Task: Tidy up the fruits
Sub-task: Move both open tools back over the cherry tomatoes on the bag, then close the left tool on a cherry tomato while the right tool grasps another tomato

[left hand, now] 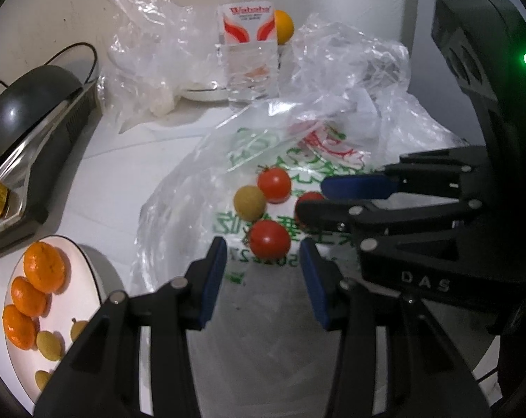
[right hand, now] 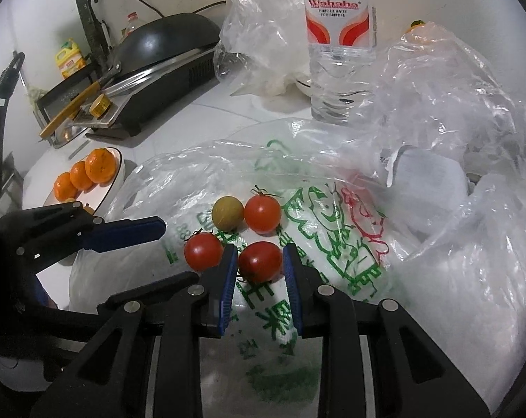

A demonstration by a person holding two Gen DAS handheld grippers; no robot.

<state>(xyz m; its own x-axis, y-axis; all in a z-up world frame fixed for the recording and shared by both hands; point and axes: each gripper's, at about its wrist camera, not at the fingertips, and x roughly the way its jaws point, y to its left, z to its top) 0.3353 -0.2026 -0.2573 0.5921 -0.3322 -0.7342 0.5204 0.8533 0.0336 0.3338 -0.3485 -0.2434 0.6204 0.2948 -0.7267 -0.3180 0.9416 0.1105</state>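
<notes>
My right gripper (right hand: 259, 264) brackets a cherry tomato (right hand: 259, 261) on the green-printed plastic bag (right hand: 332, 244), pads not visibly pressing. My left gripper (left hand: 263, 261) stands apart, empty, near another tomato (left hand: 270, 238). The water bottle (right hand: 339, 45) behind reads "Wahaha".

My white counter (right hand: 207, 111) carries a printed plastic bag (right hand: 332, 230) at centre, a plate (right hand: 115, 179) at left, a water bottle (right hand: 339, 52) at the top, and a black appliance (right hand: 165, 59) upper left.

Two wrist fisheyes, close above the counter, angled down toward twelve o'clock, sharing the printed bag (left hand: 263, 160) (right hand: 325, 216) and tomatoes (left hand: 273, 184) (right hand: 262, 213).
</notes>
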